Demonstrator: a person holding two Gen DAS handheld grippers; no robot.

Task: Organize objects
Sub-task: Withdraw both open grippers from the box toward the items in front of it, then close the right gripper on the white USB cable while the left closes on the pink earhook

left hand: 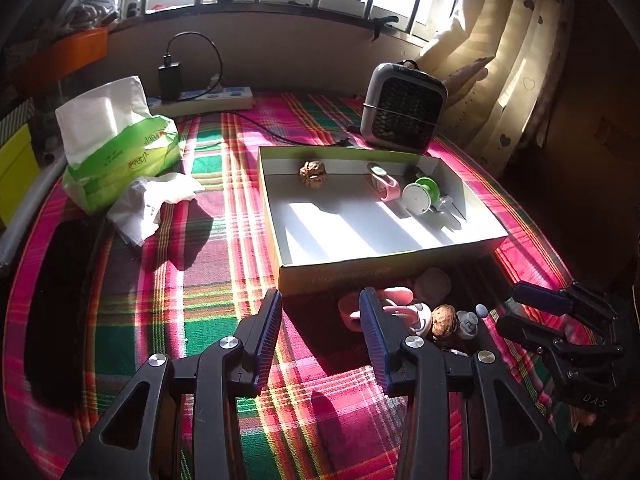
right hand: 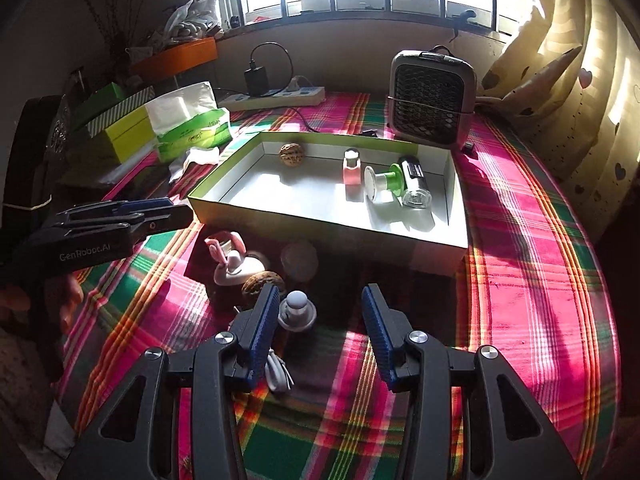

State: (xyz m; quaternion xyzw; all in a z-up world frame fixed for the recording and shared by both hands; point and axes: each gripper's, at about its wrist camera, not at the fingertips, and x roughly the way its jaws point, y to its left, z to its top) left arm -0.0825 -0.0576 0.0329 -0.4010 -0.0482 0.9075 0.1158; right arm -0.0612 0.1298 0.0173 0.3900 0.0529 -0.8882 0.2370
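Observation:
A shallow box with a white inside (left hand: 384,268) (right hand: 320,226) lies on the plaid cloth. It holds a walnut (left hand: 313,174) (right hand: 291,154), a pink bottle (right hand: 352,170), a green and white spool (left hand: 420,196) (right hand: 384,180) and a clear and black piece (right hand: 414,186). In the shadow in front of the box lie a pink and white piece (left hand: 396,304) (right hand: 234,260), a second walnut (left hand: 443,320) (right hand: 260,284), a small white knob (left hand: 468,322) (right hand: 297,310) and a pale round lid (right hand: 299,258). My left gripper (left hand: 320,320) (right hand: 176,210) is open over bare cloth, left of this pile. My right gripper (right hand: 320,316) (left hand: 512,308) is open, with the knob just beyond its left finger.
A green tissue pack (left hand: 120,152) and a crumpled white bag (left hand: 148,204) sit to the left. At the back stand a small grey fan (left hand: 404,106) (right hand: 432,96) and a power strip with a charger (left hand: 216,98). A white cable (right hand: 278,376) lies under my right gripper. A curtain hangs on the right.

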